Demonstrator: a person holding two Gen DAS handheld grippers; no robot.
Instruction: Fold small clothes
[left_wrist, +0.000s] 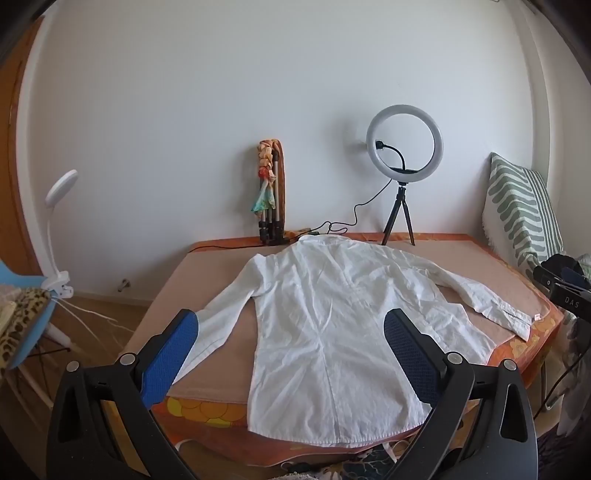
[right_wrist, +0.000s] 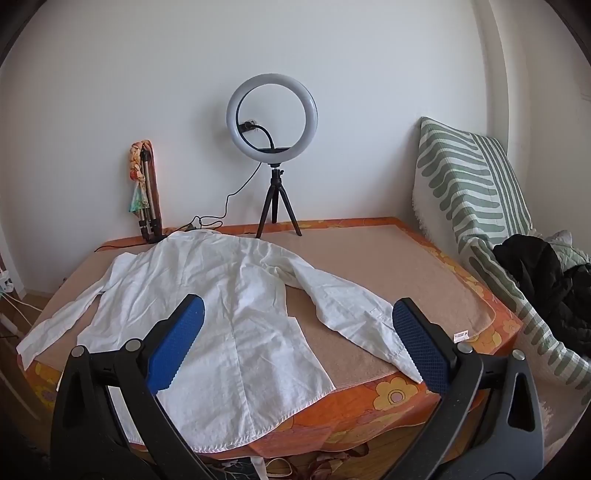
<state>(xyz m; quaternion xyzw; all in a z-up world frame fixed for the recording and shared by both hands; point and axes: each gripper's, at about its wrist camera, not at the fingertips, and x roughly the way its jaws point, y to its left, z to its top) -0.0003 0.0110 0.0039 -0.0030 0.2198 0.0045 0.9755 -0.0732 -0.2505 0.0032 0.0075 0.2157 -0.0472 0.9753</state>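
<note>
Two grippers, both spread wide, nothing between the pads. Left gripper (left_wrist: 291, 323) hovers above the hem end of one white shirt (left_wrist: 332, 332); right gripper (right_wrist: 299, 314) hangs over that shirt's near sleeve. Shirt lies flat, back up, both sleeves out, collar toward the wall, on one table (right_wrist: 406, 258) under an orange flowered cloth. Beyond: one ring light (right_wrist: 272, 114) on a tripod, one folded tripod (right_wrist: 146, 195) against the wall, one striped cushion (right_wrist: 469, 177).

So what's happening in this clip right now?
A person holds two grippers over a white shirt spread flat, back up, on a table, sleeves out to both sides. The left gripper and right gripper are both open and hold nothing. No fold has been made yet; the hem hangs over the near edge.
</note>
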